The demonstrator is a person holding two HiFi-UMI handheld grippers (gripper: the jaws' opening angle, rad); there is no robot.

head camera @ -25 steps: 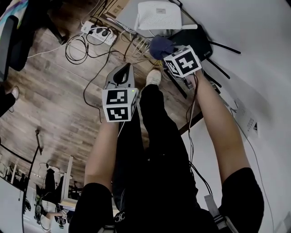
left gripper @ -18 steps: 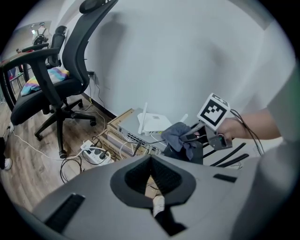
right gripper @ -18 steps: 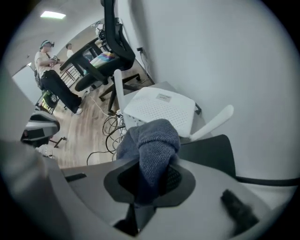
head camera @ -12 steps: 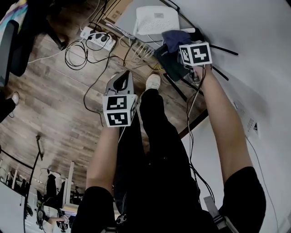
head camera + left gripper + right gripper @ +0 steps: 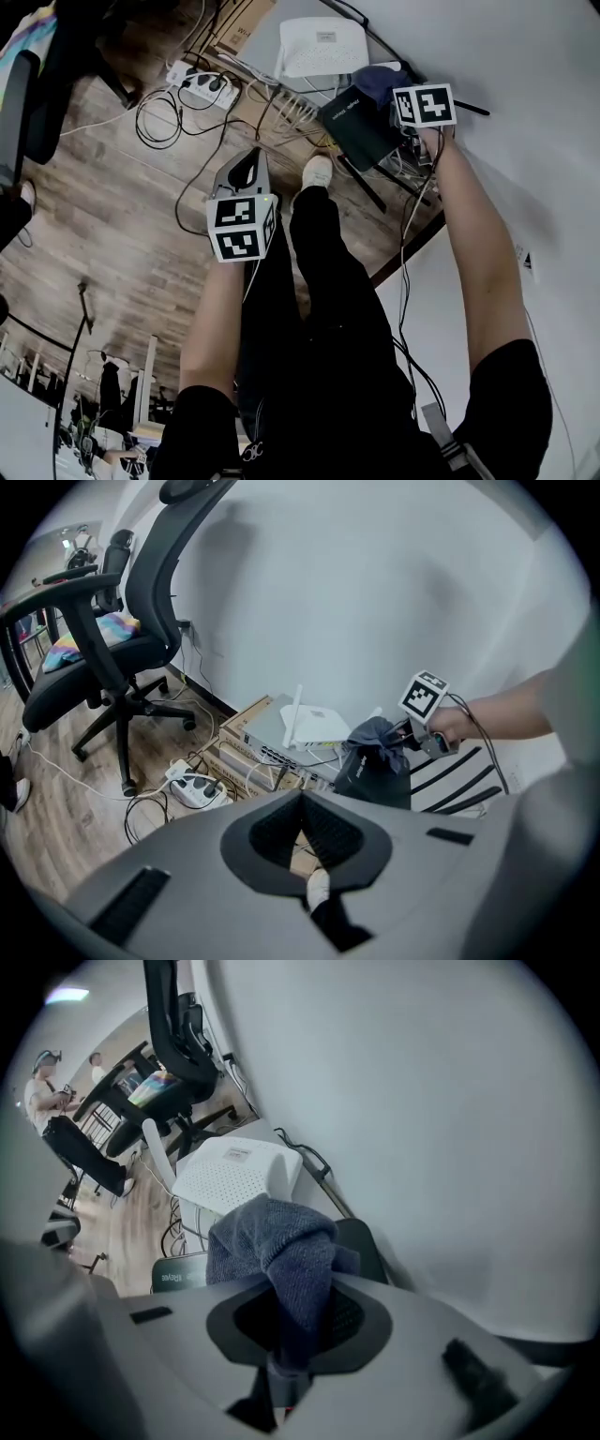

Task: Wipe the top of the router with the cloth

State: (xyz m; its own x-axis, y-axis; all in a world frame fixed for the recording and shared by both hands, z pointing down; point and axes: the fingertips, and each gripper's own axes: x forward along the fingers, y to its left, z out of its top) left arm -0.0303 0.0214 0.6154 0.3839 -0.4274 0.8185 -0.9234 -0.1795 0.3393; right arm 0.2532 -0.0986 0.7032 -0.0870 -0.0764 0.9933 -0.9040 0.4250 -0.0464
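Note:
The black router (image 5: 354, 124) stands tilted on the floor by the white wall, also seen in the left gripper view (image 5: 377, 778). A dark blue-grey cloth (image 5: 378, 81) rests on its top far end. My right gripper (image 5: 401, 96) is shut on the cloth (image 5: 274, 1239), which bunches out between its jaws; the black router (image 5: 180, 1277) shows under it. My left gripper (image 5: 253, 161) hangs in the air above the floor, left of the router and well away from it. Its jaws (image 5: 302, 799) are shut with nothing in them.
A white router (image 5: 323, 45) sits on a flat grey box just beyond the black one. A power strip (image 5: 200, 84) and tangled cables lie on the wood floor at left. An office chair (image 5: 112, 639) stands further left. The person's leg and shoe (image 5: 317, 169) are below.
My right gripper has carried the cloth rightward across the black router's top, toward the wall. The left gripper has stayed almost in place.

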